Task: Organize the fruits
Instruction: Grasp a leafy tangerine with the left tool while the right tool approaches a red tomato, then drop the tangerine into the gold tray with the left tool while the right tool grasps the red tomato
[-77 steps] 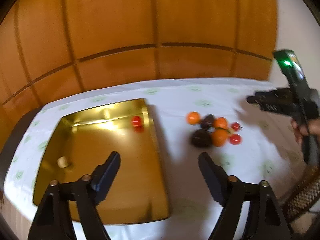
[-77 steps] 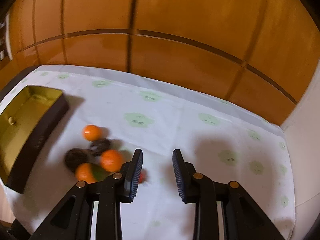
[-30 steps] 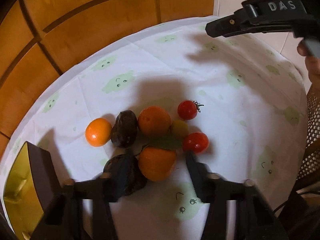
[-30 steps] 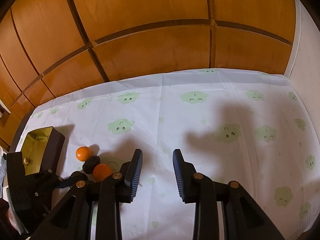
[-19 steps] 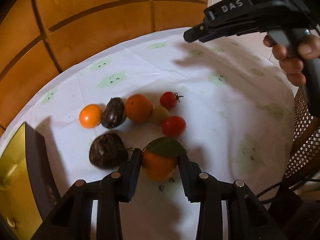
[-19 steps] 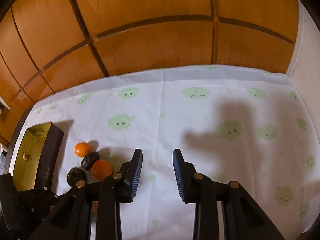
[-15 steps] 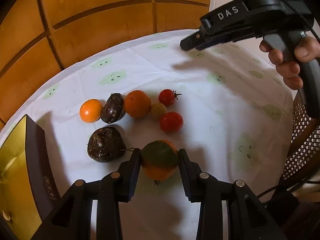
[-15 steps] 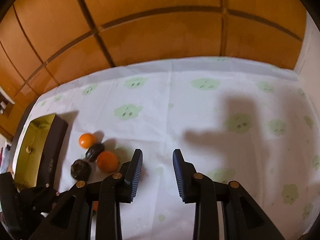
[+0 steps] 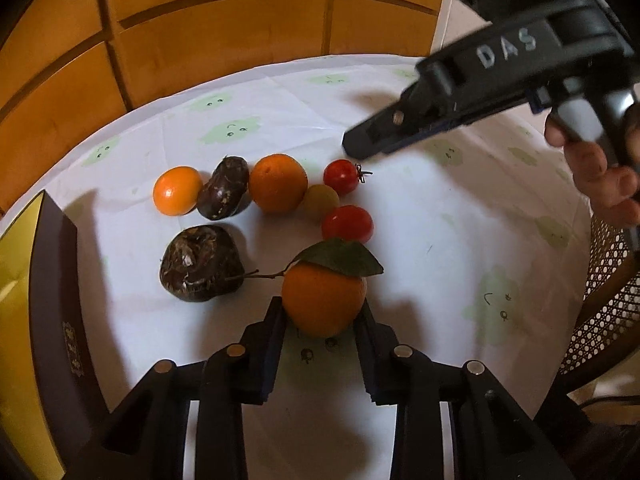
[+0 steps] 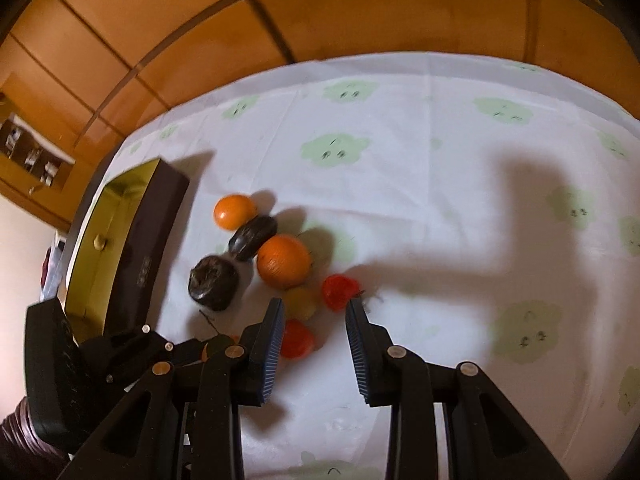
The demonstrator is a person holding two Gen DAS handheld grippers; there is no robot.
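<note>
Left jaws closing on the leafy orange, right tool dipping to the pile

My left gripper (image 9: pixel 322 322), which hung wide open over the gold tray (image 9: pixel 16 280) a couple of seconds ago, now sits at the fruit pile, and its jaws have just been closing until both pads press the leafy orange (image 9: pixel 324 300), pulled a little clear of the red tomato (image 9: pixel 347 224). My right gripper (image 10: pixel 316 320) tips down from the bare tablecloth (image 10: pixel 420 200) toward the stemmed tomato (image 10: pixel 339 286), its narrow gap holding nothing.

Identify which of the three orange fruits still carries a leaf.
The orange between the left gripper's fingers: a green leaf and thin stem sit on top. The two other oranges, in the row beyond, are bare.
</note>
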